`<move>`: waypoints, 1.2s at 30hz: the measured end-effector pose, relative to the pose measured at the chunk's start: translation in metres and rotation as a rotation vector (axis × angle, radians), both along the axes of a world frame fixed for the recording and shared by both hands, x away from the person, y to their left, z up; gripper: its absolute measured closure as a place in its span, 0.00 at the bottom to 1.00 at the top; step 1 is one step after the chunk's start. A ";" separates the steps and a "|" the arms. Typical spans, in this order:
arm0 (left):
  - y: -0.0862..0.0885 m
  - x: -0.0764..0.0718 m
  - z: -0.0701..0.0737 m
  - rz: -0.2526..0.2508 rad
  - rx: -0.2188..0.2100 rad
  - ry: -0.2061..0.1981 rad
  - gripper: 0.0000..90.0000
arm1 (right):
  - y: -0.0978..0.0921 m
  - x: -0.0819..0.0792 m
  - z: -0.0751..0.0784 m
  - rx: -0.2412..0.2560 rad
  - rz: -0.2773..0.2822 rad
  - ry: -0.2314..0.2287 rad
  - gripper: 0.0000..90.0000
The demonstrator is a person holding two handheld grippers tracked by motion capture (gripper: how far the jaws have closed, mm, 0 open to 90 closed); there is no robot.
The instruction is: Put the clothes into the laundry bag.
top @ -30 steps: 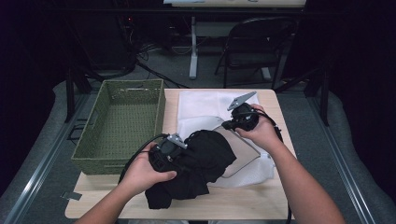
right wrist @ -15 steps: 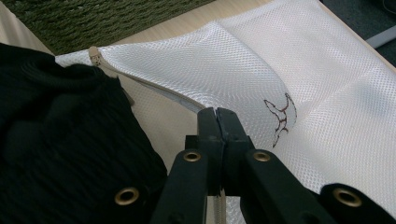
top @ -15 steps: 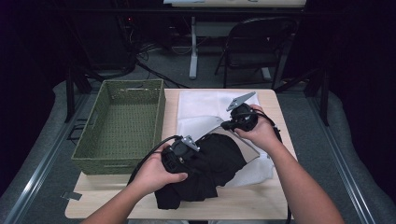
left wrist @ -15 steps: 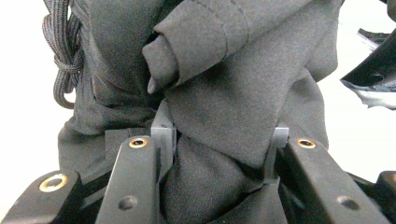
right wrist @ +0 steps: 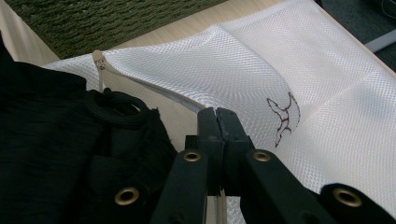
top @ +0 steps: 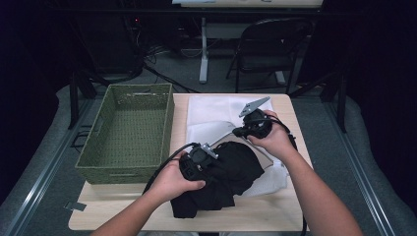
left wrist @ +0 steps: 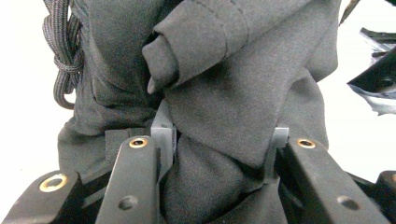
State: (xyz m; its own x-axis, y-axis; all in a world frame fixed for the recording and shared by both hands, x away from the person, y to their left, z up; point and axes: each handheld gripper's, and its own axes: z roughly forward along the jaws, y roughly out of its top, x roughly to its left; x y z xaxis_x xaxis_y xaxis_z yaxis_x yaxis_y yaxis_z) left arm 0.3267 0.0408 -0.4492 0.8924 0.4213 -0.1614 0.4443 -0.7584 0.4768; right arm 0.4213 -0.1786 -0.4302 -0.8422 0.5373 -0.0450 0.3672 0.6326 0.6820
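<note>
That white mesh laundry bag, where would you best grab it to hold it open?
Take the white mesh laundry bag by its hemmed mouth edge, coming from the side of the black cloth garment. That edge is lifted and folded back, so it gives a thin lip; the right tongs already pinch it there.

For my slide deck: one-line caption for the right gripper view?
Right claw shut on the white mesh bag's edge, lifting it open beside the black garment.
</note>
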 end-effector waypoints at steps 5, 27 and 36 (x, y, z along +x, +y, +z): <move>-0.002 0.005 -0.005 0.012 0.004 -0.001 0.68 | 0.001 -0.001 0.000 0.001 0.007 -0.004 1.00; -0.010 0.032 -0.032 0.093 -0.004 0.028 0.68 | 0.004 -0.009 0.002 0.011 0.024 -0.016 1.00; -0.018 0.043 -0.041 0.121 -0.003 0.028 0.68 | 0.005 -0.011 0.000 0.014 0.030 -0.015 1.00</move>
